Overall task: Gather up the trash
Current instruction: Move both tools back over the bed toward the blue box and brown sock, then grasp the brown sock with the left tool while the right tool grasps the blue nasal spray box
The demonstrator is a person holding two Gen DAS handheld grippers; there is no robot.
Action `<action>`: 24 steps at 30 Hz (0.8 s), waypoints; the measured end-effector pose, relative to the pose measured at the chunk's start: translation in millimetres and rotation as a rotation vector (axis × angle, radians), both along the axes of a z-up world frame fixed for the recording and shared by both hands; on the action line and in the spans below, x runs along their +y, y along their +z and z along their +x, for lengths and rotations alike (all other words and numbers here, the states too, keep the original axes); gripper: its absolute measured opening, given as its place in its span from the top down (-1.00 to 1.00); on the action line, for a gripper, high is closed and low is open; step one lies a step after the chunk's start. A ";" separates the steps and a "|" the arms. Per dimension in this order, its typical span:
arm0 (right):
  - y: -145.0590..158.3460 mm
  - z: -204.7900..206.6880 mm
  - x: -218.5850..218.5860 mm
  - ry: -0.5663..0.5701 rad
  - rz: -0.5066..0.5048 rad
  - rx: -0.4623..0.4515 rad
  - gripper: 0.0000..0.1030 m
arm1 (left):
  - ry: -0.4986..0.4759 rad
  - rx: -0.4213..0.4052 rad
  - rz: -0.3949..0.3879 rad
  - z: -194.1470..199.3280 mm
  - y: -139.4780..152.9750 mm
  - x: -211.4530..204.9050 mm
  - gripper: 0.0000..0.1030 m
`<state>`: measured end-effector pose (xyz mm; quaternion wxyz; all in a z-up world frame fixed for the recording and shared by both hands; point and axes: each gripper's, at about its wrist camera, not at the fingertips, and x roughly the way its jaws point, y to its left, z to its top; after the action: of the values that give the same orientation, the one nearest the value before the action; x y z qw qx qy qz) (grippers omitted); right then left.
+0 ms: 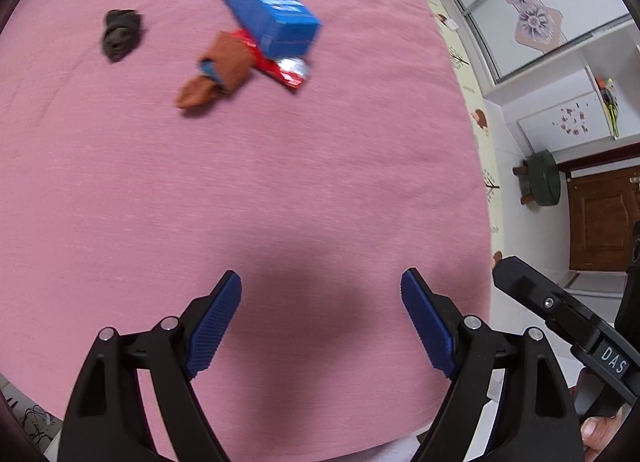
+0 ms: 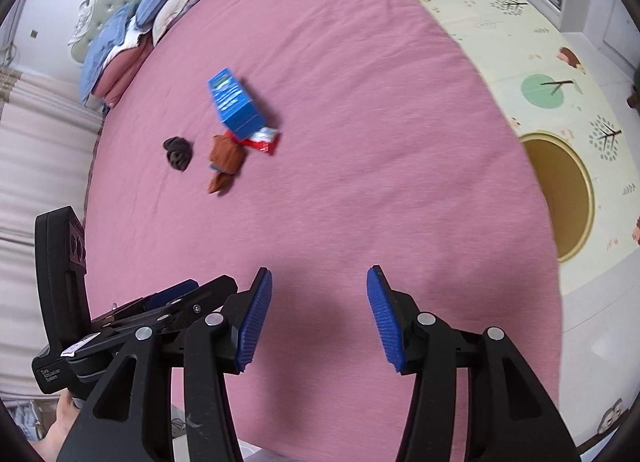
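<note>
White "DAS" label (image 1: 615, 359) on right gripper (image 2: 319, 318).

Right gripper (image 2: 319, 318) hovering open over pink bed (image 2: 360, 102); blue box (image 2: 234, 104) lying beyond it, probably touching red wrapper (image 2: 264, 141).

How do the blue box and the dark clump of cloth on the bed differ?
The blue box is a rigid, straight-edged carton with print on it; the dark clump is soft, crumpled and plain. The box is clearly the larger of the two. The box lies against the red wrapper and the brown cloth, while the clump sits alone, apart from them. Both rest on the pink bedcover, and neither gripper touches either.
</note>
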<state>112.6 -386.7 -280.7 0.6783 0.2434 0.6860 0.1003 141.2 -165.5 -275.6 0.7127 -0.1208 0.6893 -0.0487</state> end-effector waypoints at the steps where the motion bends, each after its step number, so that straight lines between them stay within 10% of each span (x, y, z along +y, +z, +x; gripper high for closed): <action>1: -0.6 1.5 5.7 0.004 -0.001 -0.002 -0.04 | 0.005 -0.002 0.005 1.5 0.0 8.8 -0.58; 24: -47.8 130.5 97.7 0.184 -0.001 -0.008 -0.35 | 0.111 -0.005 0.113 104.5 -51.8 87.8 -0.66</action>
<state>243.1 -288.9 -328.5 0.6690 0.1783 0.7029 0.1628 245.7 -77.7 -327.3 0.7218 -0.1184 0.6813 0.0297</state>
